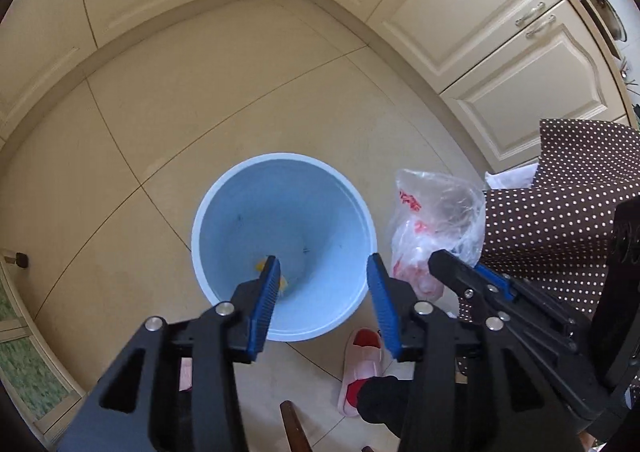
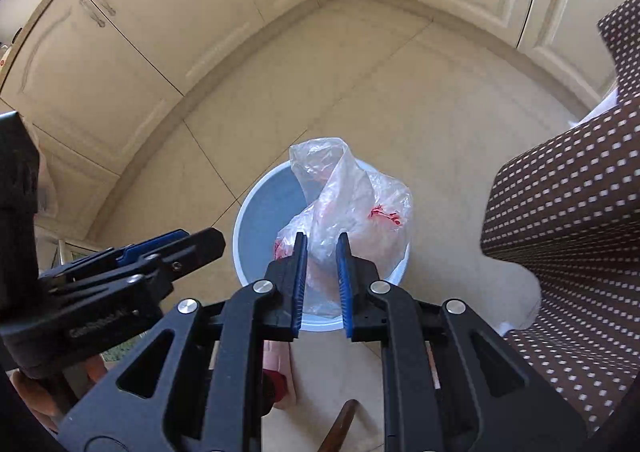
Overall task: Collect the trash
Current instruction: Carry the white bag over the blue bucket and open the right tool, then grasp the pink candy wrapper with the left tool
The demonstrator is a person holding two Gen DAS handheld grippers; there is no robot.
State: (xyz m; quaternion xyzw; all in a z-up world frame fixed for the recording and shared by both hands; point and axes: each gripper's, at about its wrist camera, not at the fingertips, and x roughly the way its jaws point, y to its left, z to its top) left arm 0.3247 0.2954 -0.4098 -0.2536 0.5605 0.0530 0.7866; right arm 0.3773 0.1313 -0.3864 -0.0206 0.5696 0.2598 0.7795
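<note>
Red-printed plastic bag [image 2: 352, 208], lettering illegible

My bin [image 1: 224, 208] is pale blue, the bag [image 2: 352, 208] clear with red print. The cloth [image 2: 560, 252] is brown with white dots.

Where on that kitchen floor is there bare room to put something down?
Bare tiles run from the blue bin to the cabinets. Crowded nearer: plastic bag, dotted cloth and slipper.

Open mouth of the blue bin [image 1: 224, 212] free from above, plastic bag [image 2: 352, 204] hanging over its right side, dotted cloth [image 2: 568, 244] crowding the right, bare floor [image 1: 200, 112] beyond.
</note>
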